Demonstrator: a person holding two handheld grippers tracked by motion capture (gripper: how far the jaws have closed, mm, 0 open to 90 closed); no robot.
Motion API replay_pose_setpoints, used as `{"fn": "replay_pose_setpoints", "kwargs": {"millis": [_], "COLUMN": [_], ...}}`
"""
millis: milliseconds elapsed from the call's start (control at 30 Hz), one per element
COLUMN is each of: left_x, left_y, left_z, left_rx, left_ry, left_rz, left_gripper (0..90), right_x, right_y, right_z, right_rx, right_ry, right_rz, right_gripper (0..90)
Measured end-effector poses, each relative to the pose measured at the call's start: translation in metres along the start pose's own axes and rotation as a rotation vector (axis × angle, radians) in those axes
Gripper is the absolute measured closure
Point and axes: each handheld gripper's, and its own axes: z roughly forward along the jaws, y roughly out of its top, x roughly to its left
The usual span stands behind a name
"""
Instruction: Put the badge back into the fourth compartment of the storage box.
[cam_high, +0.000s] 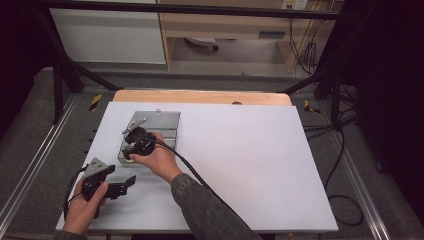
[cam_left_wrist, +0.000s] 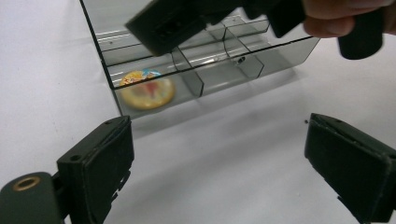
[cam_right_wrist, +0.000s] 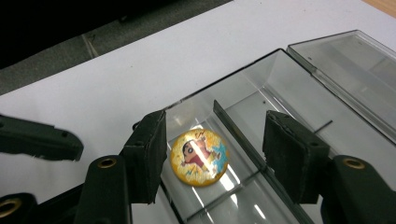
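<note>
High view: a white table carries a clear plastic compartment box near its far left corner. The box lid lies open, folded back toward the far edge. The person's right hand holds the right gripper directly over the near part of the box. The left hand holds the left gripper over the near left corner of the table, just beside the box and apart from it.

Right gripper view: the right gripper points down into the box. Its jaws are spread apart, released, with nothing clamped between them. A round badge with a cartoon figure on a yellow ground lies flat on the floor of a corner compartment, between the two jaws and below them. Whether the jaws touch the box wall cannot be told. An internal divider runs just beside the badge. The open lid lies beyond the hinge.

Left gripper view: the left gripper hangs over bare table surface, its jaws wide apart and released, grasping nothing. The box stands ahead of the jaws. The badge shows through the near wall in the leftmost compartment of this view. The right gripper hangs over the box at the top of this view, with the fingers of the right hand around it.
</note>
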Motion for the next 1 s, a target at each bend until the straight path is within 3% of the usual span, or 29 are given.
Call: {"fn": "replay_pose_setpoints", "kwargs": {"millis": [233, 400, 1000], "left_x": [-0.003, -0.003, -0.004], "left_y": [0.002, 0.001, 0.001], "left_z": [0.002, -0.001, 0.001], "left_rx": [0.007, 0.000, -0.008], "left_ry": [-0.004, 0.002, -0.008], "left_rz": [0.020, 0.012, 0.028], "left_gripper": [8.2, 8.0, 7.6], "right_x": [-0.005, -0.007, -0.019], "right_y": [-0.003, -0.003, -0.021], "right_z": [-0.024, -0.044, -0.102], "right_rx": [-0.013, -0.033, -0.112], "right_ry": [-0.023, -0.058, -0.040], "right_rz": [0.015, 0.025, 0.005], "right_gripper": [22.4, 11.2, 4.7]}}
